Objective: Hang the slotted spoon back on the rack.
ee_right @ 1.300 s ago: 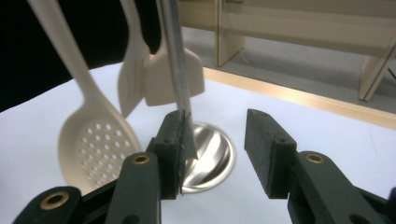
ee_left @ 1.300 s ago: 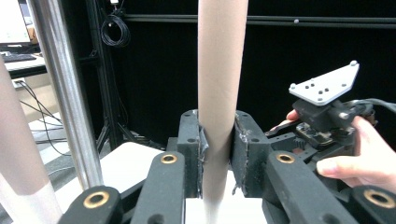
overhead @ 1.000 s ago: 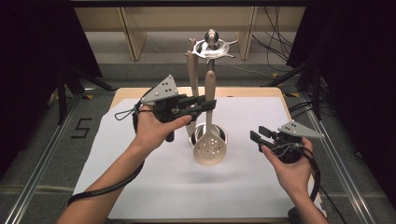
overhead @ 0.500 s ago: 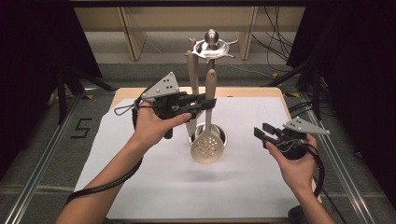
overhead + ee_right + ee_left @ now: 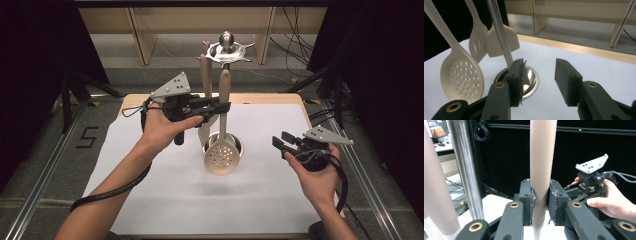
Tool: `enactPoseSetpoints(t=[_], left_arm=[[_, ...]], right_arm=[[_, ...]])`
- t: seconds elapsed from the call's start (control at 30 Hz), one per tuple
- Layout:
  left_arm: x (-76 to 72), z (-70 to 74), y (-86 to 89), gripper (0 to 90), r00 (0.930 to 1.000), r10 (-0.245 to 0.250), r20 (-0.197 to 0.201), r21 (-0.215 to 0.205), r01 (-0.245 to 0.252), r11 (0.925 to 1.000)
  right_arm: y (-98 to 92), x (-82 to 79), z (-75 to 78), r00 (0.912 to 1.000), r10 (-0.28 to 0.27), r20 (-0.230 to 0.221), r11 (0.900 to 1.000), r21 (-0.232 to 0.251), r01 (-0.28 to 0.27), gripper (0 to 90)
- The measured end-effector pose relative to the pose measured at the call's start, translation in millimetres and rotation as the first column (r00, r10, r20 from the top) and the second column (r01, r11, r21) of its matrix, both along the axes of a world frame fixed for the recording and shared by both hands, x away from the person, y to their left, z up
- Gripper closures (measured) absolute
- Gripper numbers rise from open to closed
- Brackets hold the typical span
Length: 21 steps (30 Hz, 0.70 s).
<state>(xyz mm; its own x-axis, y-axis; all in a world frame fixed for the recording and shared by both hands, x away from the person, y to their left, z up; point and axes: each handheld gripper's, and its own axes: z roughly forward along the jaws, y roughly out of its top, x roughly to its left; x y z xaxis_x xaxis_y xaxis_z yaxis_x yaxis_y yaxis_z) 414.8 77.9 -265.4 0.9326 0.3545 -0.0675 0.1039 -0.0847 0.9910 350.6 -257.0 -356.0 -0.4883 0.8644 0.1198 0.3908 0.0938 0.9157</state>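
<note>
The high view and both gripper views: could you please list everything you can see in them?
Skimmer spoon: one, beige, handle clamped in the left gripper, head above the rack base.
Slotted turner: one, beige, hanging on the rack.
Solid turner: one, beige, hanging beside it.
Utensil rack: one, steel, far centre of table.
Table cover: one, white.
Left gripper: black, shut on the handle.
Right gripper: black, open, right of the rack.

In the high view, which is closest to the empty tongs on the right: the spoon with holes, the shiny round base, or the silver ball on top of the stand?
From the right tongs:
1. Shiny round base, to their left on the white sheet.
2. Spoon with holes, its bowl overlapping the base's front; nearly a tie with the base.
3. Silver ball, at the stand's top, clearly farthest.
</note>
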Motion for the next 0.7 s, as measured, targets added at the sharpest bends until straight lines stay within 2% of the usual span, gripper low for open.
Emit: enactPoseSetpoints(t=[0.03,0.07,0.13,0.3,0.47,0.6,0.63,0.7], left_arm=[[1.3,0.7,0.2,74.9,1.0000,-0.004,-0.001,-0.005,0.004,1.0000],[2.5,1.7,0.6,74.9,1.0000,-0.007,-0.003,-0.004,0.007,1.0000],[4.8,3.0,1.4,74.8,0.9999,-0.011,-0.007,-0.005,0.011,0.9999],[9.5,3.9,4.0,74.8,0.9996,-0.021,-0.021,-0.006,0.021,0.9998],[12.9,2.7,6.7,74.8,0.9986,-0.033,-0.042,-0.016,0.033,0.9993],[16.6,1.4,8.1,74.8,0.9971,-0.046,-0.060,-0.023,0.044,0.9988],[17.4,1.2,8.2,74.7,0.9967,-0.050,-0.064,-0.024,0.048,0.9986],[18.5,0.9,8.1,74.7,0.9962,-0.050,-0.072,-0.029,0.048,0.9984]], right_arm=[[0.2,-0.6,0.1,0.9999,-0.002,-0.011,1.000,0.001,0.002,59.6],[-0.6,0.8,-1.1,0.9999,0.009,0.007,1.000,-0.008,-0.009,59.6],[-1.2,1.4,-1.6,0.9999,0.010,0.013,1.000,-0.022,-0.010,59.6],[-1.1,1.2,-1.3,0.9998,0.007,0.018,1.000,-0.020,-0.007,59.6],[2.5,-1.5,0.5,0.9998,-0.004,-0.022,1.000,0.009,0.004,59.7],[2.7,0.1,-0.4,0.9999,0.013,-0.001,1.000,0.007,-0.013,59.9],[1.8,0.6,-0.2,0.9998,0.012,0.013,1.000,-0.010,-0.012,59.9],[3.4,-0.7,-0.1,0.9999,0.008,-0.007,1.000,0.010,-0.008,59.9]])
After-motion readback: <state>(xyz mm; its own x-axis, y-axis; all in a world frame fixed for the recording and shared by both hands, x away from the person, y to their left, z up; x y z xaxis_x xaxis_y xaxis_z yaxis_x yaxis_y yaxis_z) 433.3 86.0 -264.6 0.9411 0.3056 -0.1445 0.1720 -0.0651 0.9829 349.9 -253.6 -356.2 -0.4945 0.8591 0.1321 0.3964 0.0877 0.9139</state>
